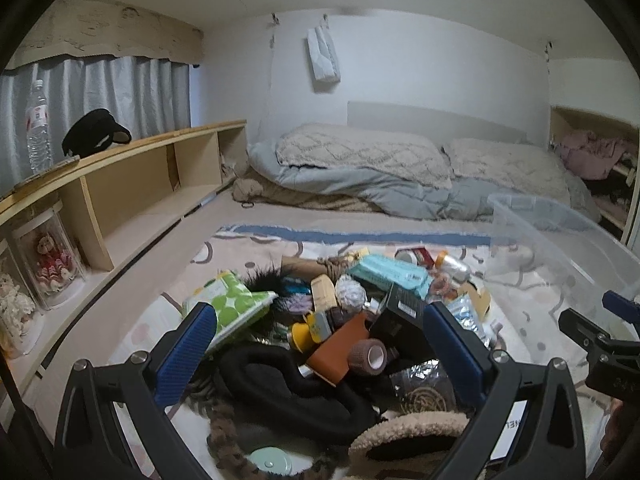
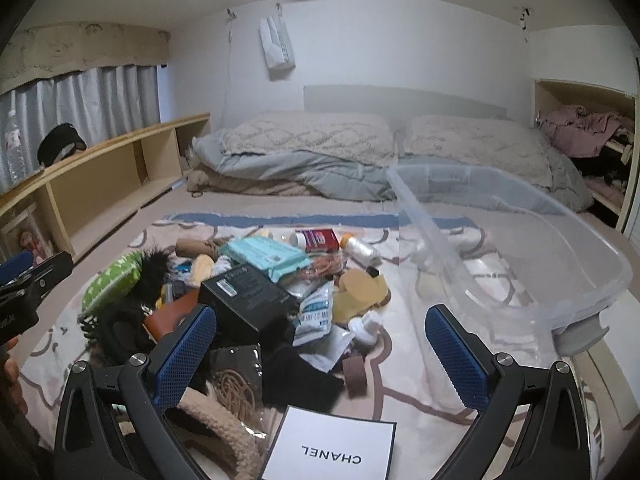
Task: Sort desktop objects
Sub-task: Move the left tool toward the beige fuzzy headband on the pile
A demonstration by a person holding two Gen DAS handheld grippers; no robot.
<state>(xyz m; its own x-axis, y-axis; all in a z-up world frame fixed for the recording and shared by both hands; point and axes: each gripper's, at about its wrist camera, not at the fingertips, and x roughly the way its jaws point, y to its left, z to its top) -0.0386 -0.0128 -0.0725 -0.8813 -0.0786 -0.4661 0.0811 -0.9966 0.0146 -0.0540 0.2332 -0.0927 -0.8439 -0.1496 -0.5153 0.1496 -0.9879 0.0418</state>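
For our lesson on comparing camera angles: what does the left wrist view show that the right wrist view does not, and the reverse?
Only the left wrist view shows the brown tape roll standing open-ended, the yellow cup and the round mint lid.

Only the right wrist view shows the white Chanel card and the bin's grey handle.

Both show the clear plastic bin, with nothing visible inside it, the black box, the teal pack, the green dotted pouch, and each gripper, left gripper and right gripper, open and holding nothing.
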